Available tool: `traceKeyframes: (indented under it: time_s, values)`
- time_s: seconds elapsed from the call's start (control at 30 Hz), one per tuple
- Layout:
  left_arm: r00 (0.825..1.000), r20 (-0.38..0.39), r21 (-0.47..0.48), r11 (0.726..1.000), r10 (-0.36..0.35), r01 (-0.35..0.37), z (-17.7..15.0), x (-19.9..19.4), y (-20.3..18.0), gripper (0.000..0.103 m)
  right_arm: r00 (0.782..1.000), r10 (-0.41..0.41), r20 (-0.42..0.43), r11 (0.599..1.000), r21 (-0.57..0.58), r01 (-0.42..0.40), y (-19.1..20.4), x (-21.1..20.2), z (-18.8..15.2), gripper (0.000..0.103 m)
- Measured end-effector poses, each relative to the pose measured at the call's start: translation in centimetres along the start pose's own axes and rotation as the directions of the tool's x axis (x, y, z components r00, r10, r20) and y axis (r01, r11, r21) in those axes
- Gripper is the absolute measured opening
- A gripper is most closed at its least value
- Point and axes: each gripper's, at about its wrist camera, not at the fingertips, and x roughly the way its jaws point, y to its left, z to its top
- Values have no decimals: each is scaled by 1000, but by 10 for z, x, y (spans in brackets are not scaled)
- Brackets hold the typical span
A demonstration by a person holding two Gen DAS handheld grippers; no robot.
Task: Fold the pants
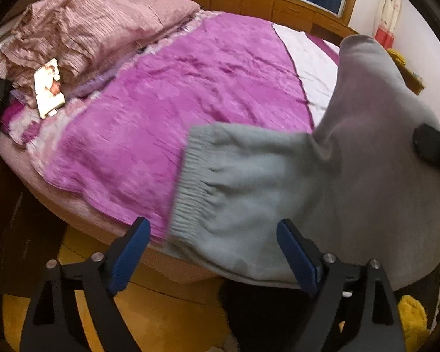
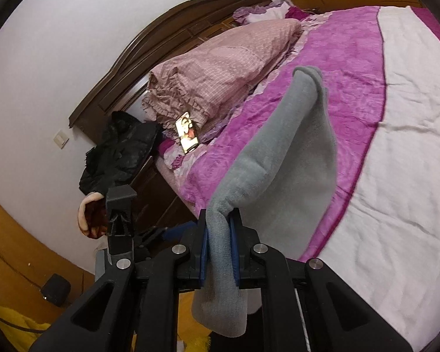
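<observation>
Folding looks barely begun: the grey pants hang unfolded over the bed's near edge, a bunch of cloth clamped in the right gripper's closed jaws, while the left gripper hovers nearby with jaws spread and empty.

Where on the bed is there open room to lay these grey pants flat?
Free: the magenta bedspread between the folded pink quilt and the white sheet, plus that sheet itself. Crowded: the headboard end, with quilt, photo card and black jacket. The right gripper pinches the grey pants; left gripper open.
</observation>
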Motion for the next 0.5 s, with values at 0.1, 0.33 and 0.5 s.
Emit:
traceKeyframes:
  time_s: [0.1, 0.33, 0.5]
  values:
    - [999, 19, 10, 999, 37, -38, 9, -7, 14, 91, 1000, 23, -8, 1000, -17, -23, 9, 14, 8, 6]
    - [997, 29, -4, 997, 78, -78, 22, -17, 51, 91, 997, 63, -52, 998, -4, -63, 18, 60, 20, 6]
    - [998, 3, -16, 998, 65, -65, 27, -13, 66, 91, 994, 28, -104, 999, 21, -26, 14, 100, 20, 7]
